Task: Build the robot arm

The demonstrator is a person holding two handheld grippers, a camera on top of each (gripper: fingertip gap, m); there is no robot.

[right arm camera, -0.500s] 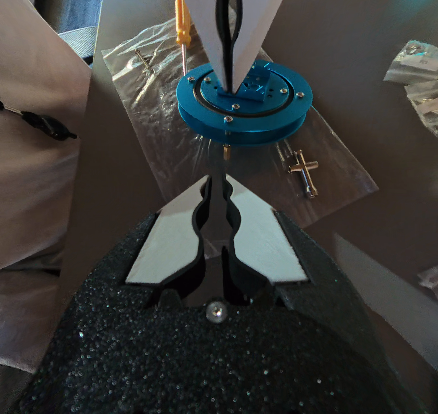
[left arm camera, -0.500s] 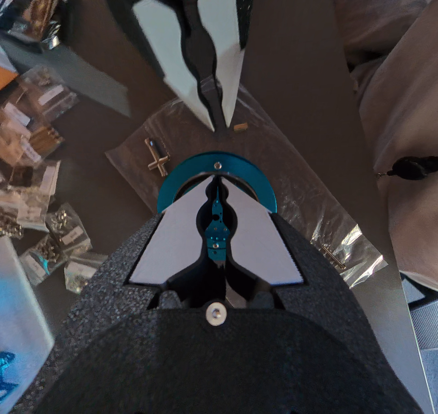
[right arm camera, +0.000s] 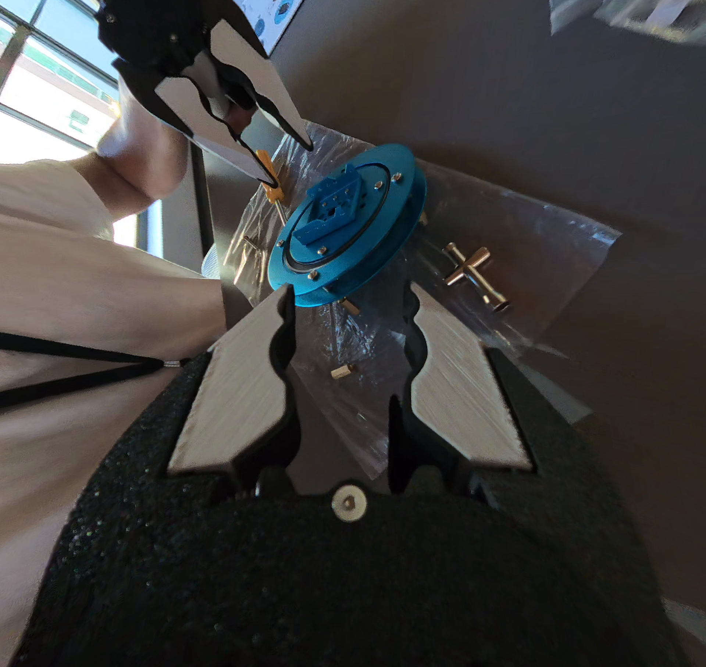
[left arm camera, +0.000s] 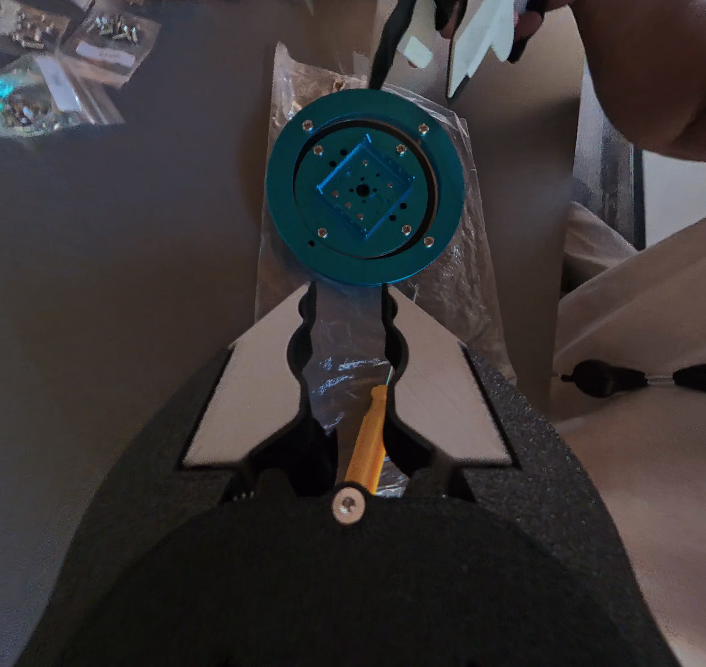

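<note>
A blue metal disc (left arm camera: 365, 259) with a square bracket on top lies on a clear plastic sheet (left arm camera: 470, 266). My left gripper (left arm camera: 347, 289) is open and empty just short of the disc's near rim. A yellow-handled screwdriver (left arm camera: 368, 442) lies on the sheet between its fingers. My right gripper (right arm camera: 349, 289) is open and empty, with its left fingertip at the rim of the disc (right arm camera: 401, 175). A brass standoff (right arm camera: 342, 371) lies between its fingers. The right wrist view shows the left gripper (right arm camera: 288, 165) over the screwdriver (right arm camera: 271, 186). The left wrist view shows the right gripper (left arm camera: 414, 89) beyond the disc.
A cross-shaped metal tool (right arm camera: 473, 278) and loose screws (right arm camera: 248, 255) lie on the sheet (right arm camera: 535, 247). Bags of small hardware (left arm camera: 76, 56) sit at the far left of the brown table. A person's beige clothing (left arm camera: 630, 343) and hand (left arm camera: 630, 37) border the table's right edge. The left gripper's tips are roughly 12 centimetres from the right gripper's.
My left gripper has let go of the disc's bracket, opened and drawn back over the screwdriver. My right gripper has opened and swung round the disc.
</note>
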